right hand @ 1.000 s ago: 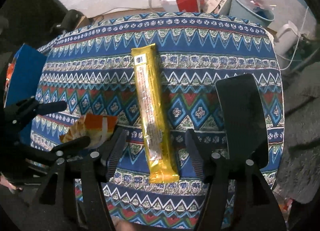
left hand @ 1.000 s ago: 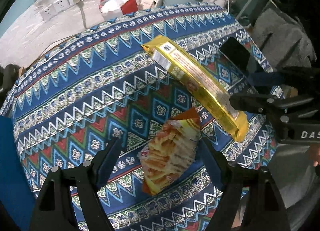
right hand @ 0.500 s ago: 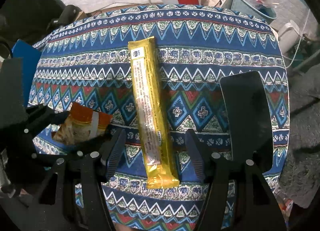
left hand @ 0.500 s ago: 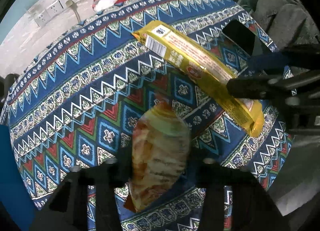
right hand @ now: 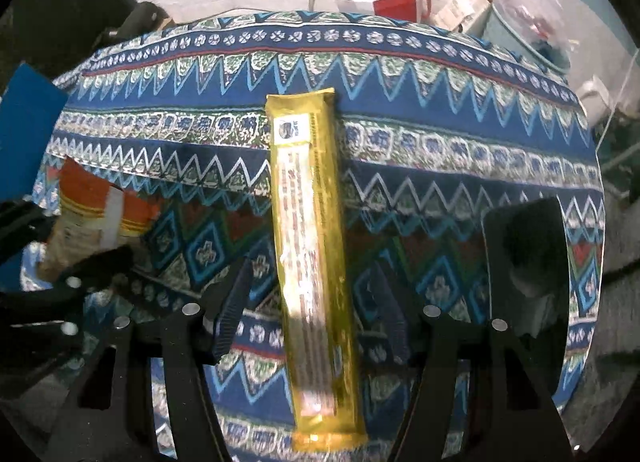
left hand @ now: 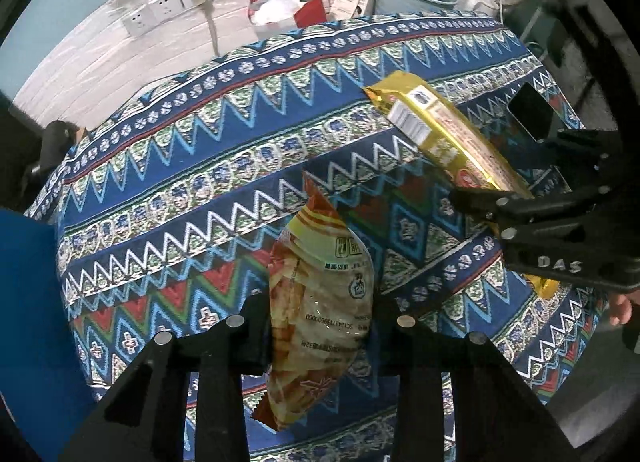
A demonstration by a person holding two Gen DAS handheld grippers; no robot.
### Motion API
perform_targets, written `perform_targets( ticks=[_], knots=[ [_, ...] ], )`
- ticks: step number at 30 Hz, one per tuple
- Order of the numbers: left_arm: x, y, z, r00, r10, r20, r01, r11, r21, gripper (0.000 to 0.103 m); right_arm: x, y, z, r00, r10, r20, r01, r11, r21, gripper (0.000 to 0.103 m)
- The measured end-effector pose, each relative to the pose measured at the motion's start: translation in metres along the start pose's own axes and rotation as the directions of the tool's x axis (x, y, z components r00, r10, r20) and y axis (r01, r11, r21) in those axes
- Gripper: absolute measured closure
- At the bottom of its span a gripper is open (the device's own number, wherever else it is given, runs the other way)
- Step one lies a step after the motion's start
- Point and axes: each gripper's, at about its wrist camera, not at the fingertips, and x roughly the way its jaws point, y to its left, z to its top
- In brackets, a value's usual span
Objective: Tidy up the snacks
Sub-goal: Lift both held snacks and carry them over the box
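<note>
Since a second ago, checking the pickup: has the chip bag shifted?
Yes. The chip bag turned upright on the patterned tablecloth, now pinched by the left gripper.

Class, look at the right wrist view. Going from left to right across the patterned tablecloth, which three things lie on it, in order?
Orange snack bag → long gold snack pack → black phone.

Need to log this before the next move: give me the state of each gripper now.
Left gripper: shut on the chip bag.
Right gripper: open, jaws on either side of the gold snack bar, not pressing it.
</note>
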Motion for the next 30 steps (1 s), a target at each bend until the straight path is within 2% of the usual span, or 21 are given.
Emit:
perform_targets(
  ticks=[1,3,5,11,14,30],
  knots=[
    [0.0,0.004,-0.002,1.0,0.001,-0.001,-0.001,1.0,-0.001,0.068,0.004,0.003,0.0,1.0,-0.009,-0.003,0.009,1.0,-0.013,0.041],
    [0.001,0.007,-0.002,1.0,0.01,0.0,-0.01,1.0,-0.002,0.068,0.01,0.008,-0.001,0.999,-0.043,-0.005,0.043,0.998,-0.042,0.049],
    [-0.001,0.014,-0.007,1.0,0.02,0.001,-0.02,1.0,-0.002,0.068,0.011,0.013,-0.002,0.997,-0.078,0.005,0.078,0.995,-0.066,0.07],
    [-0.013,0.042,-0.024,0.999,0.041,0.004,-0.041,0.999,-0.02,0.068,0.009,0.025,-0.003,0.996,-0.084,0.01,0.084,0.993,-0.087,0.073],
    [-0.021,0.055,-0.027,0.999,0.051,0.018,-0.05,0.998,-0.032,0.068,-0.005,0.024,-0.005,0.997,-0.081,0.016,0.082,0.993,-0.089,0.073],
    [-0.082,0.062,-0.041,0.992,0.098,0.079,-0.093,0.993,-0.07,0.068,-0.072,0.041,-0.014,0.994,-0.043,0.102,0.052,0.995,-0.088,0.073]
  ],
)
